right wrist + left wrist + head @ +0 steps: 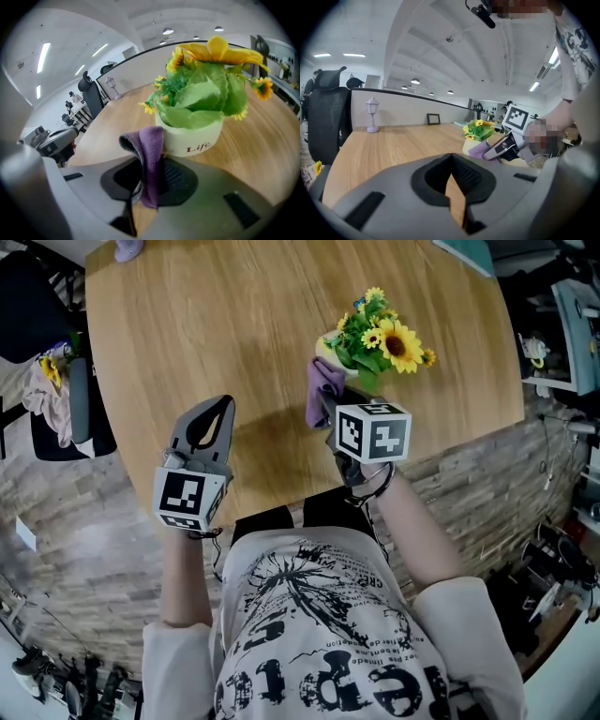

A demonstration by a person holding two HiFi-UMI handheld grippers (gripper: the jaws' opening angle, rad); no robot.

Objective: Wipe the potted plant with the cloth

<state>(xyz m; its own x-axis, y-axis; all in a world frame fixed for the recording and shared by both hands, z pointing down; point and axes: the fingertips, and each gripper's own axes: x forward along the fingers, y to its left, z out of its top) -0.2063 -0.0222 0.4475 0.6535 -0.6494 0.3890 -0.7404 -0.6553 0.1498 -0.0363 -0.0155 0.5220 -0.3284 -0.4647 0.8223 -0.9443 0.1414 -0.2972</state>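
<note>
Purple cloth (148,157) clamped in right gripper (149,180), standing up out of the jaws, long axis upright along the pot (199,138) wall; top fold at pot's left side, contact unclear. Pot dead ahead of that claw, flowers (206,89) above it. Left gripper (452,174) jaws together, empty, well left of pot, so right is nearer. Table (187,324) open left of and beyond pot; near edge close behind it, likely limits the sweep
</note>
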